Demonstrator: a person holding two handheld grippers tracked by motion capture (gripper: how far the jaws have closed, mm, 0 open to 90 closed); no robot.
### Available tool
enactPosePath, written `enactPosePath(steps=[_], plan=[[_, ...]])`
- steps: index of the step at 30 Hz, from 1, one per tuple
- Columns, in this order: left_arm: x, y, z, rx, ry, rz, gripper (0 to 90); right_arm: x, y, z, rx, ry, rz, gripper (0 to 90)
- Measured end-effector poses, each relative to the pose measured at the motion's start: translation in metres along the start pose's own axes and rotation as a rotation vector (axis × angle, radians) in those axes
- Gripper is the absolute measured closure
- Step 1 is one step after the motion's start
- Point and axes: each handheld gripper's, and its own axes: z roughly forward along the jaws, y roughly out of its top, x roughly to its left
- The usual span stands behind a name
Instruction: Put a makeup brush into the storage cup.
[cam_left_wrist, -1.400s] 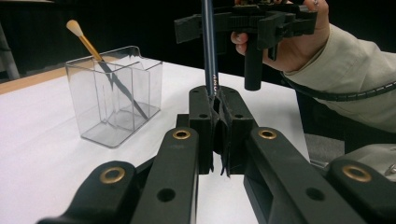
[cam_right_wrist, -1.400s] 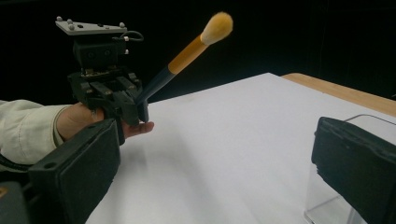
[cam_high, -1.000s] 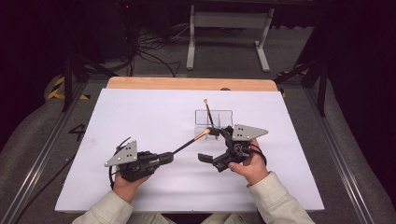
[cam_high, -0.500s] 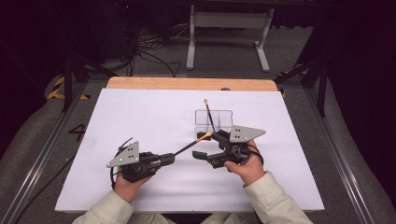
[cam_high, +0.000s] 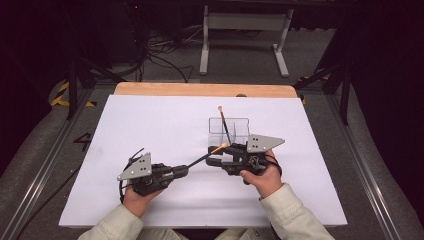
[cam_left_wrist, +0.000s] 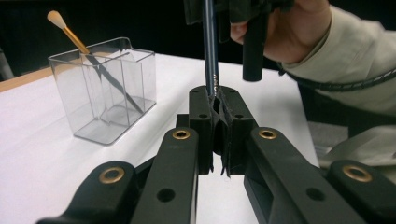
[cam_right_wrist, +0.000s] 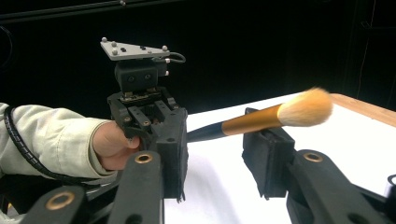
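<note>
My left gripper (cam_high: 185, 171) is shut on the dark handle of a makeup brush (cam_left_wrist: 211, 70). The brush slants up and right to its gold ferrule and pale bristle head (cam_right_wrist: 306, 107). My right gripper (cam_right_wrist: 215, 158) faces the left one, and the brush passes between its jaws. Those jaws have just been closing, but a gap still shows and the pads do not press on the brush. Behind the grippers stands a clear plastic holder (cam_high: 229, 131) with a second brush (cam_left_wrist: 70, 37) leaning in it, head up.
White sheet (cam_high: 150, 125) covers the table, with a wooden edge (cam_high: 200, 89) at the far side. Beyond it are a dark floor, cables and a metal stand (cam_high: 240, 30). Both sleeved forearms come in from the near edge.
The right gripper's jaws have drawn closer together around the brush's upper end. Both hands and the held brush stay where they were.
</note>
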Motion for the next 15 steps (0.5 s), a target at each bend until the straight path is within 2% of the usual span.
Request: enactPosePath(steps=[6,15], plan=[[-0.0012,0.0002,0.0019,0.015,-0.012,0.010,85.0,0.0002,0.0004,-0.0023,-0.009,-0.005,0.001,72.6],[-0.0004,-0.0005,0.0027,0.022,-0.018,0.014,85.0,0.0018,0.0013,-0.0021,-0.022,0.010,0.015,75.8]])
